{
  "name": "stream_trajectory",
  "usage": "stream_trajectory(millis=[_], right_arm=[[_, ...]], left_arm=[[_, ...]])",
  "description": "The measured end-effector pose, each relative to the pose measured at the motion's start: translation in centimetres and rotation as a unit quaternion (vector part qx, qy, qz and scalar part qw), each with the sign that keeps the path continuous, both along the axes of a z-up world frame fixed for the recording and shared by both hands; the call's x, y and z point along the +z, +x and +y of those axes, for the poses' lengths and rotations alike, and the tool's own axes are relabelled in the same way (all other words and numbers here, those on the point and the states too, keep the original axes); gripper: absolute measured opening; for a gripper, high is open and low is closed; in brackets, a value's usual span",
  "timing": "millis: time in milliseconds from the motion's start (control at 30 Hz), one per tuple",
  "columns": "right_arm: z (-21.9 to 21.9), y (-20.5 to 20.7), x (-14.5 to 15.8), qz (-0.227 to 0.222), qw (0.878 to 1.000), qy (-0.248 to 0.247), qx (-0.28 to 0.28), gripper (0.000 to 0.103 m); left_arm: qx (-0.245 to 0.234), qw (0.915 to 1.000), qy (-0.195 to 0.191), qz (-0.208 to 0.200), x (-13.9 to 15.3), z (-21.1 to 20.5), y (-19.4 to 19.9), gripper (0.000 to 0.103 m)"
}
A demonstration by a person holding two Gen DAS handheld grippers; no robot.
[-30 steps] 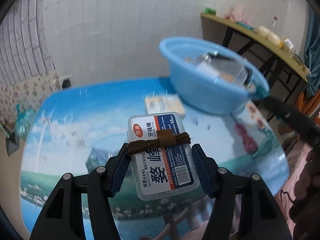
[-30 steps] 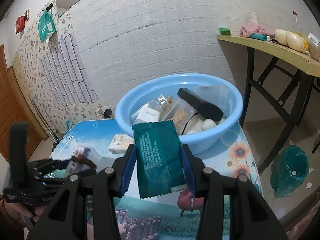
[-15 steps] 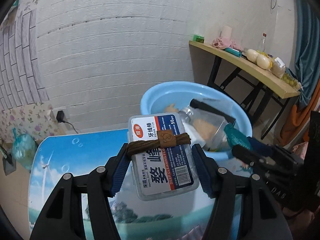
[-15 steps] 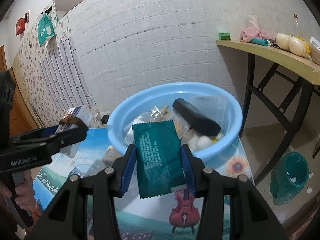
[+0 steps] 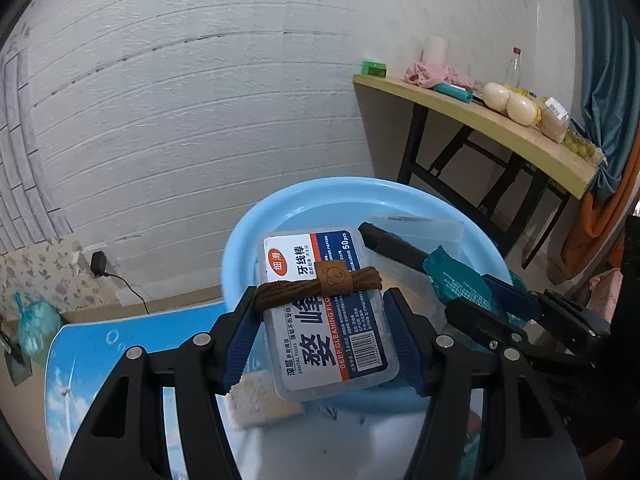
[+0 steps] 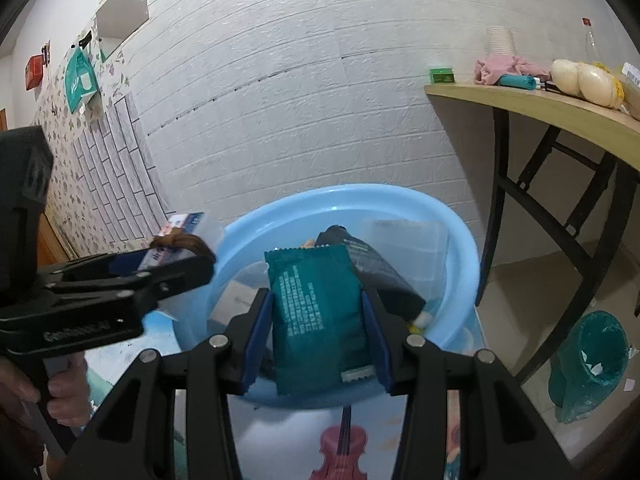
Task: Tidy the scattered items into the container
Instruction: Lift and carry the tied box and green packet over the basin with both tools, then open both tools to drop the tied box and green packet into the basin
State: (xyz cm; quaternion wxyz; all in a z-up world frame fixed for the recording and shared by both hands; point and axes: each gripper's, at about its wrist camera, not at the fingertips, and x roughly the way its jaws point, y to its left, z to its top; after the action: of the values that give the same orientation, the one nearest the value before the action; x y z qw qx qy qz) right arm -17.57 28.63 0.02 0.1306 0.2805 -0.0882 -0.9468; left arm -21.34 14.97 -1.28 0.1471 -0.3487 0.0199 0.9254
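My left gripper is shut on a clear dental floss box with a brown hair tie lying across it, held over the near left rim of the light blue basin. My right gripper is shut on a dark green sachet, held above the near part of the basin. Inside the basin lie a black tube, clear bags and other small items. The right gripper also shows at the right of the left wrist view, the left gripper at the left of the right wrist view.
A small pale packet lies on the picture-printed table just before the basin. A wooden side table with clutter stands to the right, a green bin bag on the floor beneath it. The white brick wall is close behind.
Both grippers have moved toward the basin with their loads. The floss box went from above the table's middle to over the basin's rim, and the sachet now hangs over the basin.
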Motion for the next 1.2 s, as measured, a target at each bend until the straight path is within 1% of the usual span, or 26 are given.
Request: stream_trajectory(millis=[233, 300, 400, 433, 533, 567, 633, 700, 867, 967, 1100, 1200], right_arm=[[0.1, -1.4, -0.4, 0.008, 1.0, -0.005, 0.008, 0.046], [0.5, -1.9, -0.9, 0.0, 1.0, -0.013, 0.004, 0.046], [0.5, -1.9, -1.1, 0.007, 1.0, -0.013, 0.006, 0.046], [0.5, -1.9, -1.1, 0.009, 1.0, -0.01, 0.007, 0.046], [0.5, -2.0, -1.1, 0.009, 1.0, -0.006, 0.007, 0.046], [0.5, -2.0, -1.1, 0.01, 1.0, -0.006, 0.006, 0.047], [0.4, -1.6, -1.1, 0.014, 1.0, -0.004, 0.006, 0.054], [0.2, -1.2, -1.0, 0.016, 1.0, -0.002, 0.006, 0.055], [0.4, -0.8, -0.8, 0.007, 1.0, -0.002, -0.003, 0.056], [0.7, -0.8, -0.8, -0.005, 1.0, -0.009, -0.011, 0.056], [0.7, 0.0, -0.4, -0.012, 1.0, -0.017, -0.013, 0.056], [0.2, 0.7, -0.3, -0.012, 1.0, -0.008, -0.01, 0.056]], left_arm=[[-0.01, 0.9997, -0.015, -0.016, -1.4, 1.4, -2.7, 0.063], [-0.015, 0.9995, -0.019, -0.022, -1.7, 1.7, -3.0, 0.063], [-0.012, 0.9994, -0.025, -0.021, -1.9, 1.8, -2.9, 0.063], [-0.011, 0.9994, -0.026, -0.021, -1.9, 1.8, -2.9, 0.064], [-0.004, 0.9995, -0.026, -0.021, -1.8, 1.5, -2.9, 0.071], [-0.003, 0.9995, -0.026, -0.019, -1.7, 1.4, -2.8, 0.072], [-0.001, 0.9995, -0.028, -0.015, -1.5, 1.2, -2.5, 0.072], [0.002, 0.9995, -0.03, -0.013, -1.4, 0.8, -2.0, 0.073], [0.008, 0.9996, -0.027, -0.01, -0.9, -0.2, -0.9, 0.076], [0.012, 0.9995, -0.027, -0.01, -0.8, -0.7, -0.2, 0.076], [0.019, 0.9994, -0.027, -0.012, -0.7, -1.7, 0.8, 0.076], [0.028, 0.9992, -0.022, -0.016, -0.8, -2.6, 1.6, 0.076]])
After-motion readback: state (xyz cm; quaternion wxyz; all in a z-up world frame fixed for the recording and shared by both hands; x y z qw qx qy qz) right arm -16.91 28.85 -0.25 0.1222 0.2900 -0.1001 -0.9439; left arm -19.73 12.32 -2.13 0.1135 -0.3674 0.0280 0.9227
